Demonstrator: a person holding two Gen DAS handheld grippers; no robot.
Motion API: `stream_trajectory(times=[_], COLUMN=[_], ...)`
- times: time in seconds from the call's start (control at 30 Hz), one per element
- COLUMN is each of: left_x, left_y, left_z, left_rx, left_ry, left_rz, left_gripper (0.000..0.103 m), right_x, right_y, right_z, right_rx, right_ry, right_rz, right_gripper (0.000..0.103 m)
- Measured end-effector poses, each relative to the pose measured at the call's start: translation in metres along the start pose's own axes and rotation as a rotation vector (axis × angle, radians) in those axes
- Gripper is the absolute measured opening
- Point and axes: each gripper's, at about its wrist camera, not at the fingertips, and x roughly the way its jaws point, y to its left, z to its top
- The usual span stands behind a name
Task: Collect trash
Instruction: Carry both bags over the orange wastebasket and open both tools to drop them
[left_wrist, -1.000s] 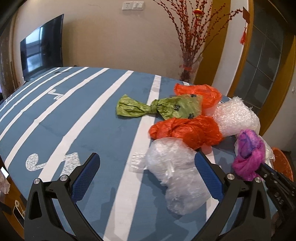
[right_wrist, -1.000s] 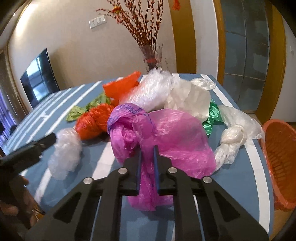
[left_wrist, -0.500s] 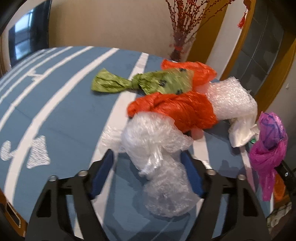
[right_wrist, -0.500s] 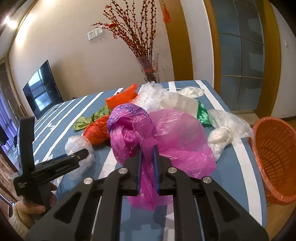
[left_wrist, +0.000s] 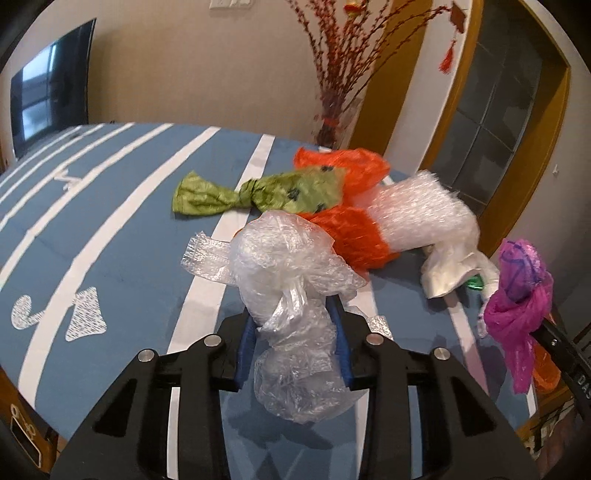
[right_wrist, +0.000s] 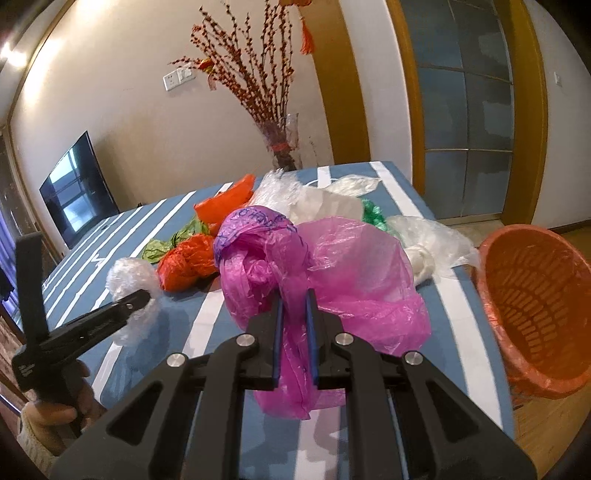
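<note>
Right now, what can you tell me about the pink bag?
The pink bag is thin, see-through plastic, crumpled and bunched, with purple printing on its knotted top. The right gripper pinches a twisted part of it between its blue fingers, and a loose tail hangs below. It is held above the striped blue table, in front of the other bags, left of the orange basket.

Two fisheye views from the wrists, each looking forward and down along its own fingers (left_wrist: 341, 343) at close range over the blue striped counter (left_wrist: 122, 229). The left wrist view faces the vase of red branches (left_wrist: 332, 110) and a doorway beyond. The right wrist view, taken from further right, faces much the same wall, with an orange basket (right_wrist: 532, 306) at its right edge. Both share the clear bubble-wrap bundle (left_wrist: 291, 295), the pink bag (right_wrist: 332, 277), the orange bags (left_wrist: 354, 236) and apparently the same television (right_wrist: 79, 188).
</note>
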Motion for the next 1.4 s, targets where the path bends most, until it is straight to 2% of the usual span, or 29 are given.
stream_trajectory(times=[0.23,0.53,0.8,1.03,1.4], left_x=[-0.016,-0.009,0.011,0.032,0.054], left_y=[-0.046,-0.141,-0.226,-0.286,-0.332], left_z=[0.002,0.001,-0.005,-0.015,-0.031], left_rx=[0.069,0.18,0.277,0.361,0.441], left_ry=[-0.013,0.014,0.059,0.103,0.172], left_rz=[-0.083,-0.255,-0.384,-0.454,-0.513], left_gripper=[0.036,0.036,0.036,0.036,0.036], right_x=[-0.024,-0.066,-0.084,-0.082,-0.07], right_y=[-0.035,-0.11,-0.192,-0.229,-0.27], right_z=[0.001,-0.001,-0.007,-0.012,-0.013], right_rx=[0.055,0.152,0.309,0.373,0.441], right_ry=[-0.043,-0.128,-0.158,-0.164,-0.163], right_rz=[-0.055,-0.23,-0.364,-0.403,-0.391], right_gripper=[0.013,0.013,0.013,0.013,0.015])
